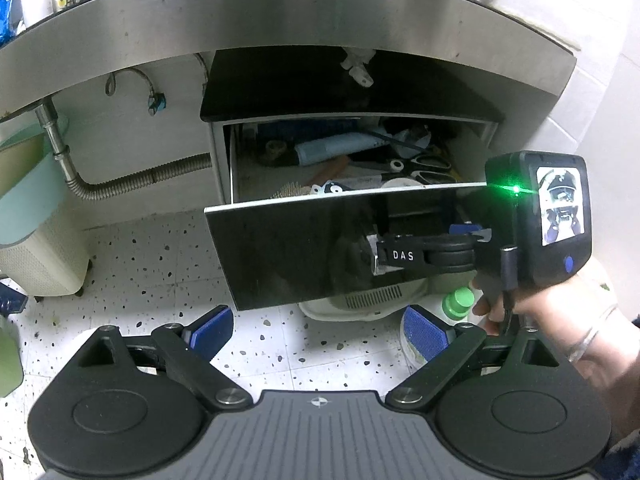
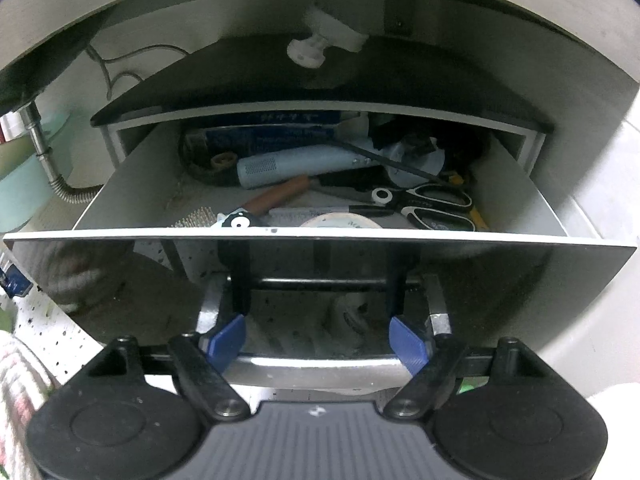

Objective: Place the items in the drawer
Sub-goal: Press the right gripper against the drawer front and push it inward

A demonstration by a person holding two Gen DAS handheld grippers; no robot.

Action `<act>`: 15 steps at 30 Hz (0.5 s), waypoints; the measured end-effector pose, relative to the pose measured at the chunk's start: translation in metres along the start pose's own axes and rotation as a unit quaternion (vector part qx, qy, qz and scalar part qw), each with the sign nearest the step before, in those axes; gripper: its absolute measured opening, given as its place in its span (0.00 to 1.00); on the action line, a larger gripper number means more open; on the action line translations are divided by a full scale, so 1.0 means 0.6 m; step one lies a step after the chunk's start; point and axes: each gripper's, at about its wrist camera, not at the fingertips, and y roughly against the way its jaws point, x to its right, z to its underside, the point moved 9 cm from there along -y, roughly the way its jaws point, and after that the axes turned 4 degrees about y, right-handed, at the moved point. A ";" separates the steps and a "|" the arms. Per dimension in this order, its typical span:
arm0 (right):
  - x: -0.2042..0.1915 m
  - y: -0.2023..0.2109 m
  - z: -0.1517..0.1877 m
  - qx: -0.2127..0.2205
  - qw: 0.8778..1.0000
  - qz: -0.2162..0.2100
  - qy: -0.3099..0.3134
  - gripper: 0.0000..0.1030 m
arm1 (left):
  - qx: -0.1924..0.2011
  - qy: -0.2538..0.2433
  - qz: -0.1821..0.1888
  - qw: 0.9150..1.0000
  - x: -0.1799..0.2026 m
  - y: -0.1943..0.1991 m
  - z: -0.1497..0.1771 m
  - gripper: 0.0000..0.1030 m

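Note:
The drawer point(image 1: 304, 248) under the steel counter stands pulled out, its glossy black front point(image 2: 120, 276) facing me. Inside lie scissors point(image 2: 436, 204), a pale blue cylinder point(image 2: 296, 166), a brown-handled tool point(image 2: 276, 198), a tape roll point(image 2: 340, 222) and a brush point(image 2: 196, 218). My right gripper point(image 2: 318, 340) is open, its blue pads against the drawer front just above the metal handle bar point(image 2: 316, 370); it also shows in the left wrist view point(image 1: 404, 256). My left gripper point(image 1: 316, 332) is open and empty, held back above the floor.
A steel counter edge point(image 1: 280, 12) overhangs the drawer. A corrugated pipe point(image 1: 140, 180) runs at left, beside a teal-and-white bin point(image 1: 28, 216). A green-capped bottle point(image 1: 458, 304) and a white object point(image 1: 360, 300) sit on the speckled floor point(image 1: 152, 264) below the drawer.

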 end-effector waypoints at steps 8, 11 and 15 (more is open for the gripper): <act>0.000 0.009 0.008 0.004 1.000 0.000 0.001 0.77 | 0.000 -0.001 0.000 1.000 0.002 0.002 0.004 0.90; 0.000 0.011 0.008 0.005 1.000 0.001 0.001 0.77 | 0.002 0.000 0.000 1.000 0.001 0.005 0.007 0.90; -0.001 0.012 0.006 0.008 1.000 0.001 0.002 0.77 | -0.005 -0.003 0.001 1.000 0.003 0.005 0.014 0.90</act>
